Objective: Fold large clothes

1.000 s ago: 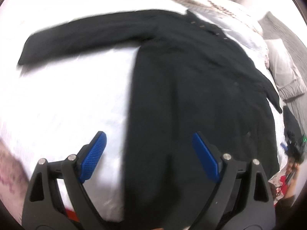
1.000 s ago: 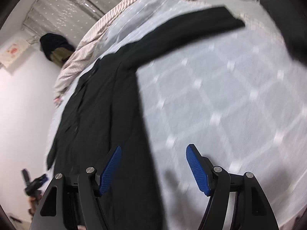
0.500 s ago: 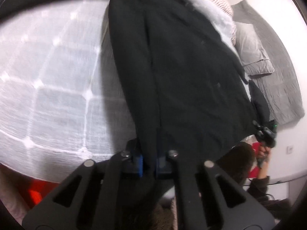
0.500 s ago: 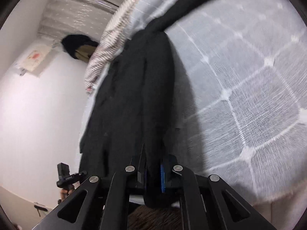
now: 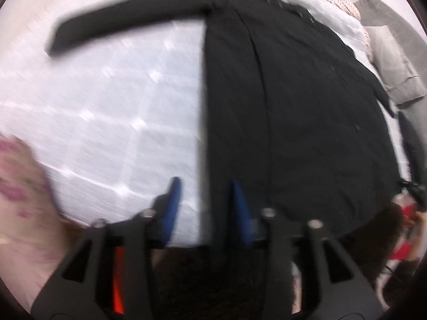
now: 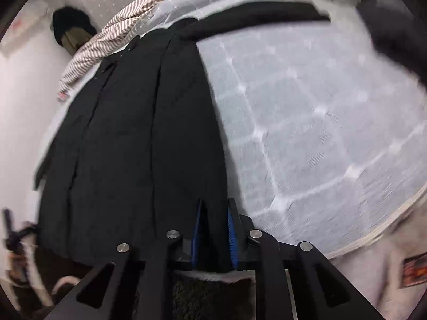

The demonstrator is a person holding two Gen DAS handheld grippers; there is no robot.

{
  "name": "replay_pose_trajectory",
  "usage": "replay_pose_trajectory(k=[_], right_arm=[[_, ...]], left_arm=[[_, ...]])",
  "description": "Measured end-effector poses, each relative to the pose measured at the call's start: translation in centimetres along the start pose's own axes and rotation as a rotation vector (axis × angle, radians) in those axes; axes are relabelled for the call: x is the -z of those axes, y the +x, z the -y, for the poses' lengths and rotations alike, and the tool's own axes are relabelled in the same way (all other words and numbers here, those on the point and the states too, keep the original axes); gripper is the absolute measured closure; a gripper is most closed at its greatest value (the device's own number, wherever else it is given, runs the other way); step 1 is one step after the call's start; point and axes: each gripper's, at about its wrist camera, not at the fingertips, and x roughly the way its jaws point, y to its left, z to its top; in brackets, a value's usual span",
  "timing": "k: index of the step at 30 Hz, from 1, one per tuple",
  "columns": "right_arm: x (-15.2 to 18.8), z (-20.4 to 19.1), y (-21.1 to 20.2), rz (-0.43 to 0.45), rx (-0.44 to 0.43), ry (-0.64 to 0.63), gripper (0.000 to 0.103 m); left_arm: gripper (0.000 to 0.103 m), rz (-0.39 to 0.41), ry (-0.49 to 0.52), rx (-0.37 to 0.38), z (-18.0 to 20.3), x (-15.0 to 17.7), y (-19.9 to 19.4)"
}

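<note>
- A long black coat [image 5: 293, 112] is lying spread on a white quilted bedspread [image 5: 112, 106], one sleeve stretching sideways across the quilt.
- Half a second ago both grippers were pinched tight on the coat's hem; now the left gripper [image 5: 204, 186] is standing with its blue pads parted, the coat's side edge lying between them and no grip visible.
- The right gripper [image 6: 214, 208] is also showing a gap now, narrower, with dark hem fabric sitting between its pads; whether they are pressing on it cannot be told.
- Both views are pulling back, taking in more of the bed than before.
- Only the left view is showing the grey pillow [image 5: 392, 61]; only the right is showing the striped blanket [image 6: 106, 42] and a dark garment [image 6: 70, 29] hanging on the wall.
</note>
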Motion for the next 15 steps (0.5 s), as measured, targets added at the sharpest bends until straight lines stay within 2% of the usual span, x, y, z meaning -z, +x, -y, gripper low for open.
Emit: replay_pose_trajectory(k=[1,3,4,5,7,9,13,15], right_arm=[[-0.5,-0.5,-0.4,0.025,0.034,-0.014,0.078],[-1.3,-1.3,-0.9,0.066,0.059,-0.032,0.065],[-1.9,-1.7,-0.9,0.081,0.058,-0.040,0.044],[-2.7,-2.1,-0.9,0.095,0.056,-0.045,0.033],[-4.0,-2.7,-0.5,0.126,0.050,-0.057,0.033],[-5.8,-3.7,0.1,0.135,0.035,-0.047,0.033],[-9.0,-6.0,2.2,0.141,-0.019,-0.022,0.033],[-10.5,-7.6,2.6,0.160,-0.029,-0.022,0.033]], left_arm=[[0.037,0.040,0.004,-0.033,0.0,-0.4,-0.7],[0.030,0.114,0.011,-0.067,1.2,-1.7,-1.9],[0.028,0.137,0.016,-0.064,2.1,-2.4,-2.2],[0.027,0.157,0.026,-0.047,3.1,-3.1,-2.5],[0.022,0.196,0.047,-0.006,4.7,-4.4,-2.7],[0.022,0.220,0.065,0.012,5.1,-5.1,-2.8],[0.021,0.248,0.083,0.021,7.4,-8.4,-0.5],[0.020,0.252,0.057,0.013,6.6,-9.5,0.3]])
